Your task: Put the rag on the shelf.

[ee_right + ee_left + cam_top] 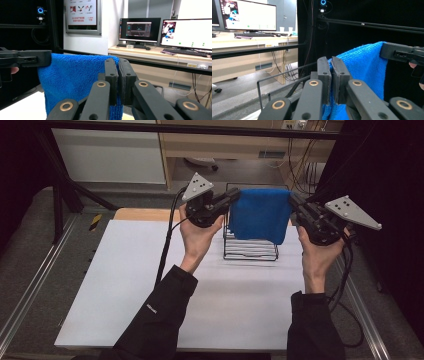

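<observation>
A blue towel (pixel 260 215) hangs stretched in the air between my two grippers, above a black wire rack (pixel 250 251) at the back of the white table. My left gripper (pixel 234 196) is shut on the towel's left top corner. In the left gripper view its jaws (pixel 331 62) pinch the blue towel (pixel 367 65) edge. My right gripper (pixel 293 200) is shut on the right top corner. In the right gripper view the jaws (pixel 118 63) clamp the blue towel (pixel 75 77), and the other gripper (pixel 27 58) holds the far corner.
The white table (pixel 125 285) spreads in front of the rack. A metal frame bar (pixel 257 51) and desks with monitors (pixel 185 33) stand beyond the table. A dark curtain lies to the right.
</observation>
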